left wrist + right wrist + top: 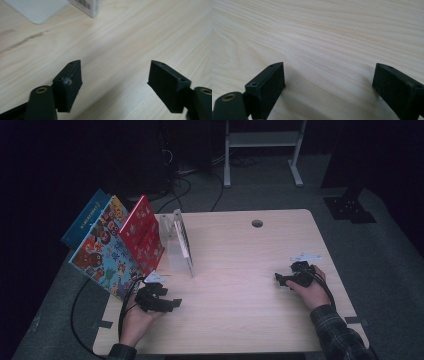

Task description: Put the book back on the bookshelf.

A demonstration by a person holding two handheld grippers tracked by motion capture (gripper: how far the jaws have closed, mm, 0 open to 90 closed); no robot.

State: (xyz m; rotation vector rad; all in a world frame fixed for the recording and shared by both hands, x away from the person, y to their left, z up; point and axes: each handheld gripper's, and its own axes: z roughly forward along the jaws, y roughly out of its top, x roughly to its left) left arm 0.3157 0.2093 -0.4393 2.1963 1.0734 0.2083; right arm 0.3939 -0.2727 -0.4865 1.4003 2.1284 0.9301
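Several picture books lean in a row at the table's left edge: a blue one (85, 217), a colourful cartoon one (102, 250) and a red one (142, 235). A pale upright book or stand (180, 242) closes the row, and its lower corner (85, 5) appears in the left gripper view. My left gripper (172, 304) (115, 75) lies low over the wooden table (240, 320) just in front of the books, jaws open with only bare wood between them. My right gripper (279, 279) (328, 77) rests at the table's right side, open and holding nothing.
A round cable hole (257, 223) sits near the table's far edge. Beyond the table stand a white metal frame (262, 140) and loose cables on the floor. A black base plate (350, 207) lies at the right. The left gripper's cable (75, 320) loops off the table's left front.
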